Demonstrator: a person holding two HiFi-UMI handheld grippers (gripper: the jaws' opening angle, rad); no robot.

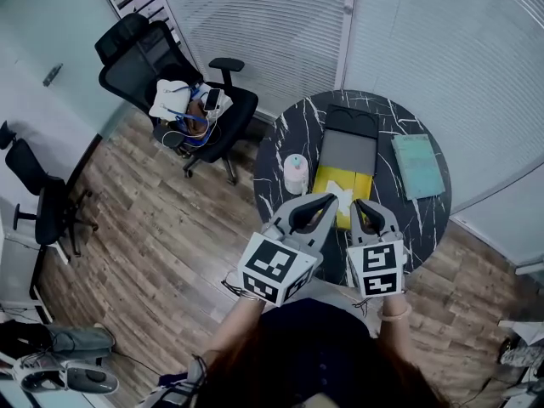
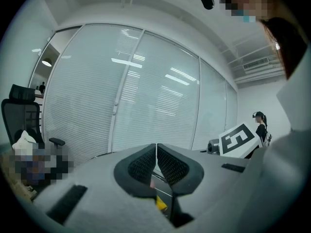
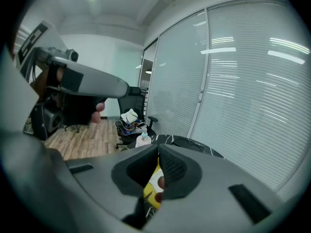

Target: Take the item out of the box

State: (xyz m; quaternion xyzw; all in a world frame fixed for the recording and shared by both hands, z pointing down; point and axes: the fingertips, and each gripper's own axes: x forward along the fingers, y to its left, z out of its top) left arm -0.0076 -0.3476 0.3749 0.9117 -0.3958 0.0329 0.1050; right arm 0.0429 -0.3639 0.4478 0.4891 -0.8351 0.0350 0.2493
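Observation:
A yellow box (image 1: 342, 187) with white patches lies on the round black marble table (image 1: 285, 138), near its front edge. Both grippers hover just above the table's near side, in front of the box. My left gripper (image 1: 331, 201) is shut, its pads meeting at the tips (image 2: 156, 147) with nothing between them. My right gripper (image 1: 367, 204) is also shut and empty (image 3: 158, 150). A sliver of the yellow box (image 3: 153, 191) shows through the gap below its jaws. What lies inside the box is hidden.
A grey flat panel (image 1: 347, 153) and a black one (image 1: 351, 121) lie behind the box. A teal book (image 1: 416, 165) sits at the table's right and a white container (image 1: 296, 173) at its left. A black office chair (image 1: 170, 83) with clothes stands left; blinds are behind the table.

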